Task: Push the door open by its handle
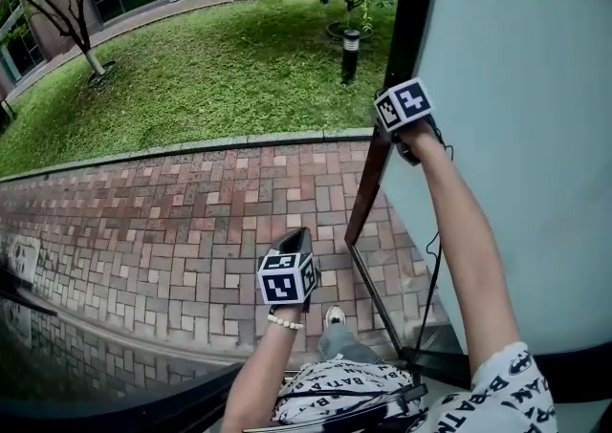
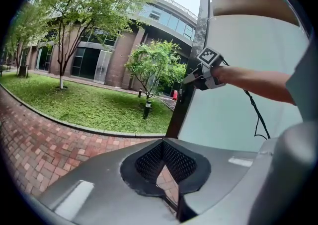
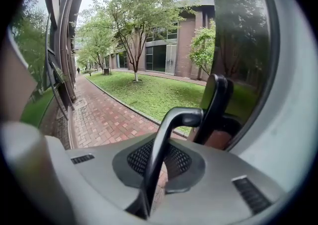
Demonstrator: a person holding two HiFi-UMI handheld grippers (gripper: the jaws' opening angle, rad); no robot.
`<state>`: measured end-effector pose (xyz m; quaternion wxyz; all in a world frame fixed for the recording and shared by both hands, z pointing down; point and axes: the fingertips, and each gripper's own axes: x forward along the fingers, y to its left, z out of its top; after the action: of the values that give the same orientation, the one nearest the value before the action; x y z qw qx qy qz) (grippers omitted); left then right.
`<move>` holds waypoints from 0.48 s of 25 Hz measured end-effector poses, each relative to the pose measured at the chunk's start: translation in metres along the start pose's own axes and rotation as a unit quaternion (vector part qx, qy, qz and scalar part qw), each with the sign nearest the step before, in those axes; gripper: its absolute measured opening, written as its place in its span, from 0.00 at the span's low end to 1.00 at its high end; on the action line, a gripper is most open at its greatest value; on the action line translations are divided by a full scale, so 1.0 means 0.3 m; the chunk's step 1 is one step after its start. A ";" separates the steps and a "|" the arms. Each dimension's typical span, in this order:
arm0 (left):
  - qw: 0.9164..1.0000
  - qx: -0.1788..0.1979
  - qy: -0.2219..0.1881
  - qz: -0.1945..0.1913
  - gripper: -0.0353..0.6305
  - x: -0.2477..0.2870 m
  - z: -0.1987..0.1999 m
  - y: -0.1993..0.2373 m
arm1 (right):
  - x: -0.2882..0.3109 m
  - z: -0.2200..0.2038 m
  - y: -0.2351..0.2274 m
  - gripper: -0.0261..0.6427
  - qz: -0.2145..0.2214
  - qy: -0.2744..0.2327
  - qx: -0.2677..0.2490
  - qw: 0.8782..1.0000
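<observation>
1. Handle (image 3: 169,134): dark bent lever at the door's free edge, gripped between the jaws of the right tool (image 3: 159,167), clenched on it.
2. Door (image 1: 516,116): pale frosted panel in a dark frame, filling the right side of the head view, standing open over the brick path (image 1: 191,221).
3. Right arm (image 1: 464,230): stretched out along the panel to that edge.
4. Left tool (image 1: 297,234): low centre in the head view, well apart from the door, above the bricks. Jaws together, nothing between.
5. Beyond: lawn (image 1: 220,68), short lamp post (image 1: 351,51), trees, brick building (image 2: 114,57).
</observation>
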<state>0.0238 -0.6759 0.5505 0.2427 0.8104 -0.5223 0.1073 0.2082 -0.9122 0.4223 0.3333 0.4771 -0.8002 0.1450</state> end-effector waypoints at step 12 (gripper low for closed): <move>0.999 0.013 0.023 -0.018 0.03 0.216 0.029 -0.078 | -0.034 -0.073 -0.372 0.07 -0.051 0.004 0.054 0.997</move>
<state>0.0720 -0.7239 0.5642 0.2456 0.8203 -0.5003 0.1283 0.3163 -0.9495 0.4221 0.3168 0.5344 -0.7643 0.1729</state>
